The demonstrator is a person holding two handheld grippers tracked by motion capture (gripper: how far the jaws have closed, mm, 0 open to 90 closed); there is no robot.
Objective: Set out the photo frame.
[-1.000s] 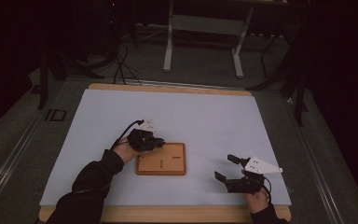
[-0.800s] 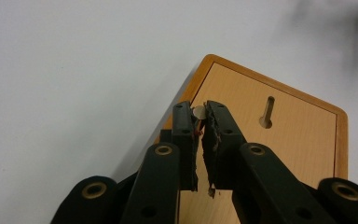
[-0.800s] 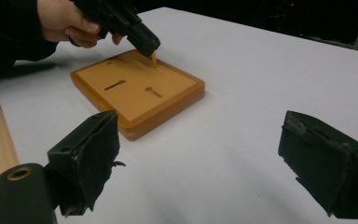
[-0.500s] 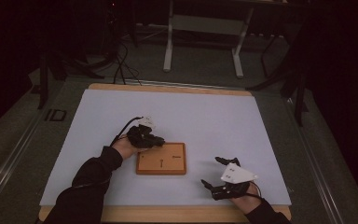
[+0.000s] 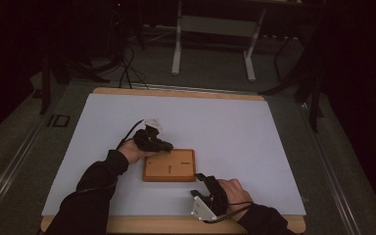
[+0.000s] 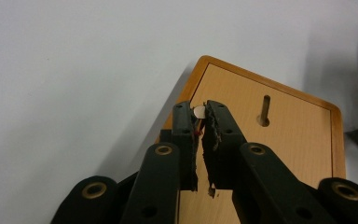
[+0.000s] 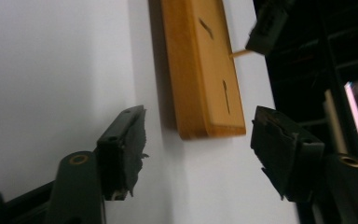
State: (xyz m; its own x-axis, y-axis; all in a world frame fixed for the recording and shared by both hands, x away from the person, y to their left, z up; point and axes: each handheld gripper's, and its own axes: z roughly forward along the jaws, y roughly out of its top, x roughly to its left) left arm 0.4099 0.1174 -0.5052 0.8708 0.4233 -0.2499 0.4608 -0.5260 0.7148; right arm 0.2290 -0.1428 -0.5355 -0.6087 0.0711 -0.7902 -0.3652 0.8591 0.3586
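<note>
Nearest, by the front edge of the tabletop [image 5: 235, 127]: right hand-held gripper [image 5: 201, 179], jaws apart after just closing partway, nothing between them, aimed at the near right corner of the board [image 5: 169, 165]. Bring it on to straddle that corner and clamp the board's edges squarely, pressing down so as not to skate it over the white sheet. Beyond, in the middle of the tabletop: the board lying flat, with a short slot [image 6: 264, 111] in its face. At its far left corner: left hand-held gripper [image 5: 165, 146], clamped tight on a thin peg [image 6: 199, 111]. Keep that grip firm and the peg in line with a slot, and lower only once the board is pinned. Hard to make out: most of the peg, buried between the pads, with just a pale round end and a red speck showing at the tips; from the right gripper view, a short pale sticklike length [image 7: 240, 53] poking out. Cannot tell how deep the slots go, nor which one the peg is for. Dark and unreadable beyond the tabletop's far edge.
</note>
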